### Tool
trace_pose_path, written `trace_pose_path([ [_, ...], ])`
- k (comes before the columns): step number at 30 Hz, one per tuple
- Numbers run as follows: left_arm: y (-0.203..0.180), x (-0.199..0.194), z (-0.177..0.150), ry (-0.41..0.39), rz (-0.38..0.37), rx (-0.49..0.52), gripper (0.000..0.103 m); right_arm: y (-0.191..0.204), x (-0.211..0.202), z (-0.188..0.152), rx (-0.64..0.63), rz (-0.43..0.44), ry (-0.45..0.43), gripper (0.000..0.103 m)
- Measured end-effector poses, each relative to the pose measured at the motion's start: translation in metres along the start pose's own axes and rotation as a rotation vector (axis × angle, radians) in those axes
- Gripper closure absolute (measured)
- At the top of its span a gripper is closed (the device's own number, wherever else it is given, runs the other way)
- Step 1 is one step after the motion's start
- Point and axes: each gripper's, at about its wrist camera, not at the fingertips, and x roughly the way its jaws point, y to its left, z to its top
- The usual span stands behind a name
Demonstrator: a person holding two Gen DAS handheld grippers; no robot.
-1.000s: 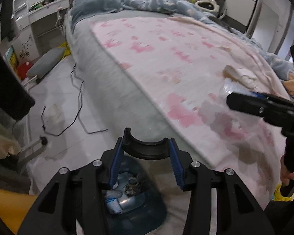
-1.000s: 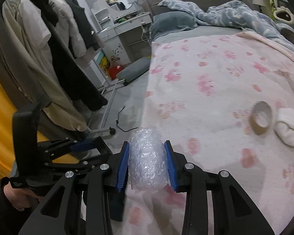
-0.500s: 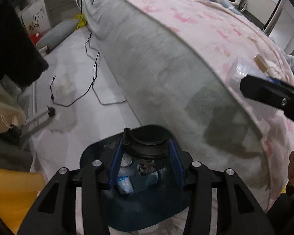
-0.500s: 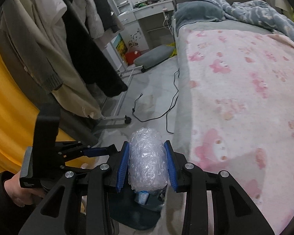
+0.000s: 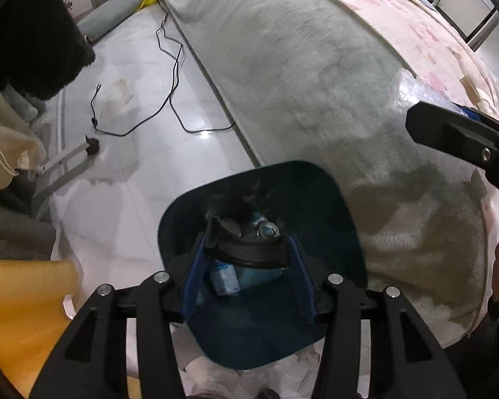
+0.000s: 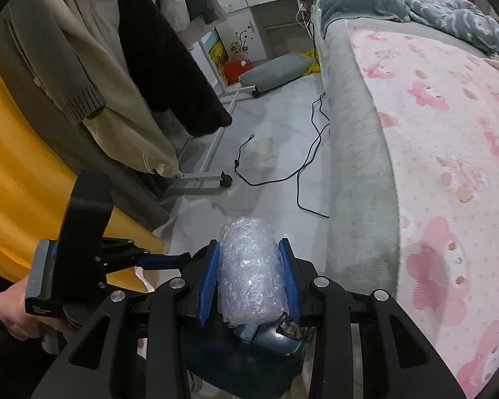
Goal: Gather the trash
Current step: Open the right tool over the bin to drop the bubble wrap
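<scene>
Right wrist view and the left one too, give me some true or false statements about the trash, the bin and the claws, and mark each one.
1. The right claw grips a wad of bubble wrap. True.
2. The bin is bright red. False: it is dark blue.
3. The bin already has trash in it. True: some pieces lie inside.
4. The black curved piece between the left claw's pads is squeezed tight. False: the jaws are opening and the pads stand clear of it.
5. The black cable lies on the bed. False: it lies on the floor beside the bed.
</scene>
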Motion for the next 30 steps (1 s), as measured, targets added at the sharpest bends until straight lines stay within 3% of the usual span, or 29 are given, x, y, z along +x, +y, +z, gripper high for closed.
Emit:
trace_pose_path([
  [5, 0.01, -0.002, -0.002, 0.012, -0.018, -0.022, 0.031, 0.005, 0.014, 0.004, -0.007, -0.005, 0.019, 0.066],
  [9, 0.019, -0.007, -0.002, -0.002, -0.017, -0.041, 0.027, 0.007, 0.025, 0.004, -0.01, -0.012, 0.05, 0.066],
  [17, 0.024, -0.022, 0.0, -0.063, -0.029, -0.064, 0.024, 0.011, 0.049, 0.0, -0.02, -0.039, 0.124, 0.066],
  [30, 0.033, -0.047, 0.011, -0.196, 0.017, -0.046, 0.022, 0.022, 0.088, -0.023, -0.073, -0.072, 0.271, 0.066],
])
